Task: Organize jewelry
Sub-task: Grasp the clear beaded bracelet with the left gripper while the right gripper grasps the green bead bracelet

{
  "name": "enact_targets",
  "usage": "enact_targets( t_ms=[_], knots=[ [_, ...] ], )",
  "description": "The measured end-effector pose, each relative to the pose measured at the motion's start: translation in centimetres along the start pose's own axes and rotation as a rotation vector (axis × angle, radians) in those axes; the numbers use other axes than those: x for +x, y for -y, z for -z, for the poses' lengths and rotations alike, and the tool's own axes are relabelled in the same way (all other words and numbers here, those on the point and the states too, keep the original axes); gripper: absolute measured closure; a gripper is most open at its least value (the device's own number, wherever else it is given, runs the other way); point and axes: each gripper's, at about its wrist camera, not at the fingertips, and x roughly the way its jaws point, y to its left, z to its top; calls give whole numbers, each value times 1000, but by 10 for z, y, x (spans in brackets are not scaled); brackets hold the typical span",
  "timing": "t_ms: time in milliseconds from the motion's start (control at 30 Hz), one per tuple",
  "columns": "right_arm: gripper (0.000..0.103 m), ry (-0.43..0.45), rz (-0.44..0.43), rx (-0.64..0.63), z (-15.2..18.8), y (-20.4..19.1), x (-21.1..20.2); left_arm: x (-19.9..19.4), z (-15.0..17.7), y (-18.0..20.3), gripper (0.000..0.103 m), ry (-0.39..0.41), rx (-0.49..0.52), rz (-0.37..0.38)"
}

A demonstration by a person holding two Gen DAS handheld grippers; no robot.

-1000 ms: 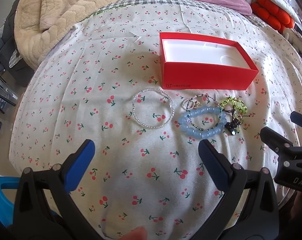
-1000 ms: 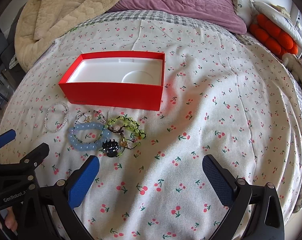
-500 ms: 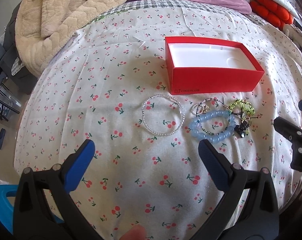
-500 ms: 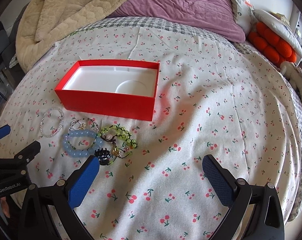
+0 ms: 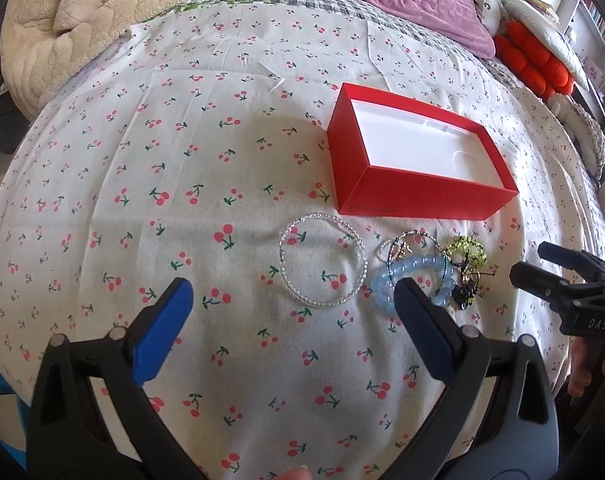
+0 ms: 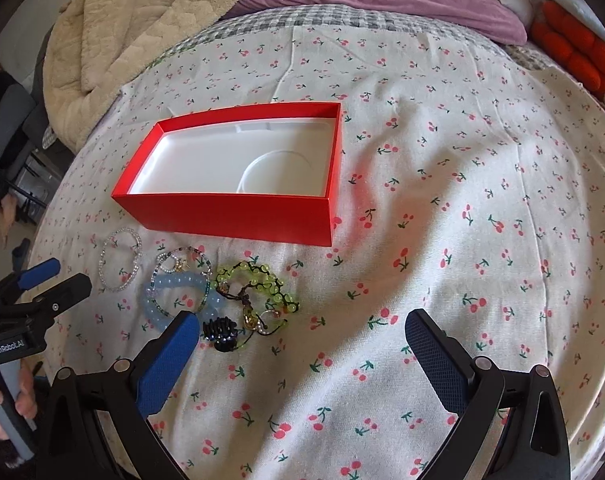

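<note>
left gripper: jaws wide apart, nothing between them, hovering over the bedspread near its front edge
right gripper: jaws also spread, empty, hovering over the front edge further right
clear bead bracelet: flat on the bedspread, dead ahead of the left gripper, slightly right of its centreline; apart from the other pieces
blue bead bracelet: just beside the clear one, partly hidden behind the left gripper's right finger
tangle: green bead bracelet, thin dark-bead strand and black clip overlap the blue one; exact stacking order unclear
red box: open, white tray bare, just beyond the jewelry row toward the middle of the bed, long axis parallel to the front edge
key relation: jewelry row runs left-right between grippers and box; clear bracelet nearest the left, clip and green bracelet nearest the right, sitting beside its left finger
likely next: left takes the clear bracelet, forward reach then short carry to the box
risk: thin flat loop on soft cloth, pinch may grab fabric; pulling at the tangle would probably drag its neighbours
</note>
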Motion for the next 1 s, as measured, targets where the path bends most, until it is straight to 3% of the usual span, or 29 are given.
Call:
enact_targets(
  t_ms=[100,267,400,567,833,1000],
  knots=[
    [5,5,-50,13,-8,4,4,9,-4,-5,21,-7,-17,26],
    [32,-36,-210,99,-15,19,17,22,-5,-4,41,-6,1,33],
    [44,-69,-283,140,-15,27,30,29,-5,-7,49,-17,-2,26],
    [62,-95,-258,112,-14,22,42,34,-5,-9,56,-17,-2,-2],
    [74,-85,-132,-14,-13,-2,48,37,-3,-6,67,-2,24,-68],
    [85,-70,-57,-81,-12,-12,50,38,-2,-1,79,4,48,-118]
  ],
)
